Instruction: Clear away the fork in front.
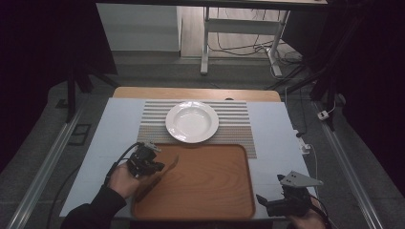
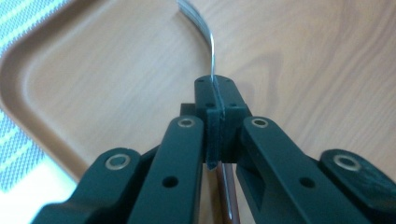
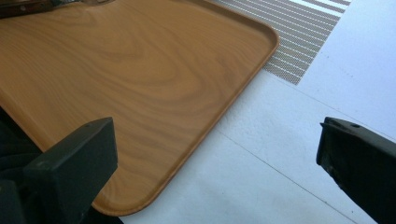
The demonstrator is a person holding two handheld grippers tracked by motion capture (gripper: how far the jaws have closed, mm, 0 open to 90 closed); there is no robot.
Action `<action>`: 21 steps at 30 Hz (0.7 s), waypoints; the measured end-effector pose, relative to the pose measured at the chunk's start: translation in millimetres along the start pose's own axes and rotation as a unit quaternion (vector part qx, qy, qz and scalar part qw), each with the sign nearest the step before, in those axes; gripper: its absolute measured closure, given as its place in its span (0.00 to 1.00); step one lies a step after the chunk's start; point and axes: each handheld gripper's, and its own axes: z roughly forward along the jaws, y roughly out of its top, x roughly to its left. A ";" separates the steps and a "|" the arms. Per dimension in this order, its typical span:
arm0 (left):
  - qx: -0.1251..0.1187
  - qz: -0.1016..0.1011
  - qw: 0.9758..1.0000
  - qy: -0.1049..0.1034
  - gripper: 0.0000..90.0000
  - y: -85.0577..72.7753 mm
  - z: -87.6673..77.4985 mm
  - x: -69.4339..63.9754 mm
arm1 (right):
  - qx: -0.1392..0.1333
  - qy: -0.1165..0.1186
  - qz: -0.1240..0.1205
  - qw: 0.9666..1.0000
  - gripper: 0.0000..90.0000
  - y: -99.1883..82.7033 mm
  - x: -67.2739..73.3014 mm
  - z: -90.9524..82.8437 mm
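High view: the left gripper point(image 1: 152, 166) hovers over the near-left part of the rectangular wood-grain serving tray point(image 1: 210, 191), pinching a metal fork with a dark wooden handle point(image 1: 160, 177). The fork slants from the tray's near-left edge up toward the middle, its tines lifted off the tray. Beyond the tray lies a striped woven placemat point(image 1: 239, 126) with a round white deep plate point(image 1: 192, 121) on it, all on a pale grey tabletop point(image 1: 279, 138). The right gripper point(image 1: 272, 202) rests at the near-right corner, just off the tray, holding nothing.

Left gripper view: the jaws are pressed together on the fork's thin metal neck point(image 2: 212, 51), which curves up and away toward the tines; the wooden handle point(image 2: 229, 196) trails below the pads. The grip sits on the edge of the metal, so it looks narrow and liable to pivot.

Right gripper view: the jaws stand wide apart over the tray's corner point(image 3: 261, 37) and the bare tabletop, with nothing between them.

The step seems to be lifting the fork off the tray, probably to set it beside the plate. To do it well, keep the pinch firm, lift straight and slowly so the handle clears the tray rim, and hold the wrist steady so the fork does not swing.
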 end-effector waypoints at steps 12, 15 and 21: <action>-0.012 -0.016 1.000 -0.019 0.99 22.2 21.6 14.5 | 0.010 0.001 -0.001 1.000 0.00 0.7 0.4 2.0; -0.002 -0.012 1.000 -0.010 0.99 24.9 27.1 13.9 | 0.012 0.005 -0.004 1.000 0.00 0.8 0.7 2.4; 0.004 0.008 0.999 -0.041 0.99 31.6 32.3 2.5 | 0.019 0.009 -0.015 1.000 0.00 1.2 2.4 3.3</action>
